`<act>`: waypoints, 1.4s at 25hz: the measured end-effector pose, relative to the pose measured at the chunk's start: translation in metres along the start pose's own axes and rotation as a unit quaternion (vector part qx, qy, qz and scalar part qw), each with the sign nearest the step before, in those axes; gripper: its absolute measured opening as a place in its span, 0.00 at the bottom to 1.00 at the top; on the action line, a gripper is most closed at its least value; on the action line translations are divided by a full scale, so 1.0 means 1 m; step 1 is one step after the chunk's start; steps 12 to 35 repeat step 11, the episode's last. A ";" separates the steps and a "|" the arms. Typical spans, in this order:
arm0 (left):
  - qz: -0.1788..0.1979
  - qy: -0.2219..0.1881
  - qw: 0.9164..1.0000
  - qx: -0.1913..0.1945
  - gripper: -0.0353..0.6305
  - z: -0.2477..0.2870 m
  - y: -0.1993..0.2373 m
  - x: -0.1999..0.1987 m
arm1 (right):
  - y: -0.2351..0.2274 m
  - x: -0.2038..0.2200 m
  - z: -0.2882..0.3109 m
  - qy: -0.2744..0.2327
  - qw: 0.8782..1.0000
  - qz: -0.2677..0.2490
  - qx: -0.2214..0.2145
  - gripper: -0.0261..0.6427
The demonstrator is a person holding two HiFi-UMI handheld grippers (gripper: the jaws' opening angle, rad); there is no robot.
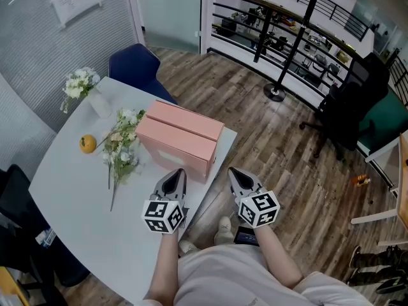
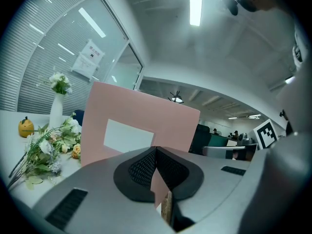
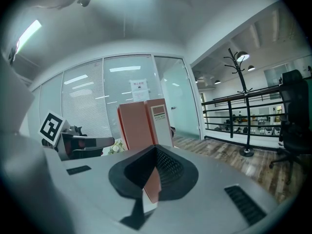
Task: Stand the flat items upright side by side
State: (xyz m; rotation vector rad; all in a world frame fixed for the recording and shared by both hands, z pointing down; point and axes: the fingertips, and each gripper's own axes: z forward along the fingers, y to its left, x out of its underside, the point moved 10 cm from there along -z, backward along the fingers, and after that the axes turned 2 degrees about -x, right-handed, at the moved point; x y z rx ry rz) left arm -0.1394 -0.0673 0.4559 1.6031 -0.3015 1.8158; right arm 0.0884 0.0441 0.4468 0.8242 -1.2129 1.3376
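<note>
Head view footage shows two pink file boxes [image 1: 183,121] set on edge near the right border of the table [image 1: 70,190]. They touch along their broad faces. They lie at 12 o'clock from the left gripper [image 1: 176,176] and at 10 o'clock from the right gripper [image 1: 237,174]. Both grippers are held just short of the boxes and apart from them.

In the left gripper view the fingers [image 2: 141,169] are seen pressed together with nothing between them, and the labelled broad face of the nearer box is seen beyond. In the right gripper view the fingers [image 3: 170,167] are likewise fully closed and empty. The two box spines are seen there upright, side by side.

The standing-up step is judged to be done, or very nearly so, since no box lies flat. If anything more is called for, it is judged to be a small squaring-up nudge with closed fingers so that the ends line up. It would be best given gently, as the pair stands close to the table edge.

Counted on the table:
- two file boxes
- one vase [image 1: 97,101] of white flowers, at 10 o'clock of the boxes
- one loose bunch of flowers [image 1: 122,146], at 9 o'clock
- one orange fruit [image 1: 87,144], further out at 9 o'clock

One blue chair [image 1: 134,65] is counted beyond the table at 11 o'clock, and two grippers are counted in all.
</note>
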 end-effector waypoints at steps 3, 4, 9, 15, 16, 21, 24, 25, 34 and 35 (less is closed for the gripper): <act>-0.002 0.000 1.000 0.000 0.06 0.000 0.000 0.001 | -0.001 0.000 0.001 0.000 1.000 0.000 -0.001 0.06; -0.003 -0.001 1.000 0.000 0.06 0.000 0.000 0.000 | -0.001 0.000 0.000 0.000 1.000 0.000 -0.001 0.06; -0.004 -0.003 1.000 -0.001 0.06 -0.001 -0.001 -0.001 | -0.001 -0.001 -0.001 0.000 1.000 0.001 -0.001 0.06; -0.004 -0.002 1.000 -0.002 0.06 -0.002 -0.001 -0.001 | 0.000 -0.001 -0.001 0.000 1.000 0.000 -0.002 0.06; -0.004 -0.002 1.000 -0.002 0.06 -0.002 -0.001 -0.001 | 0.000 -0.001 -0.001 0.000 1.000 0.000 -0.002 0.06; -0.004 -0.002 1.000 -0.002 0.06 -0.002 -0.001 -0.001 | 0.000 -0.001 -0.001 0.000 1.000 0.000 -0.002 0.06; -0.004 -0.002 1.000 -0.002 0.06 -0.002 -0.001 -0.001 | 0.000 -0.001 -0.001 0.000 1.000 0.000 -0.002 0.06; -0.004 -0.002 1.000 -0.002 0.06 -0.002 -0.001 -0.001 | 0.000 -0.001 -0.001 0.000 1.000 0.000 -0.002 0.06; -0.004 -0.002 1.000 -0.002 0.06 -0.002 -0.001 -0.001 | 0.000 -0.001 -0.001 0.000 1.000 0.000 -0.002 0.06; -0.004 -0.002 1.000 -0.002 0.06 -0.002 -0.001 -0.001 | 0.000 -0.001 -0.001 0.000 1.000 0.000 -0.002 0.06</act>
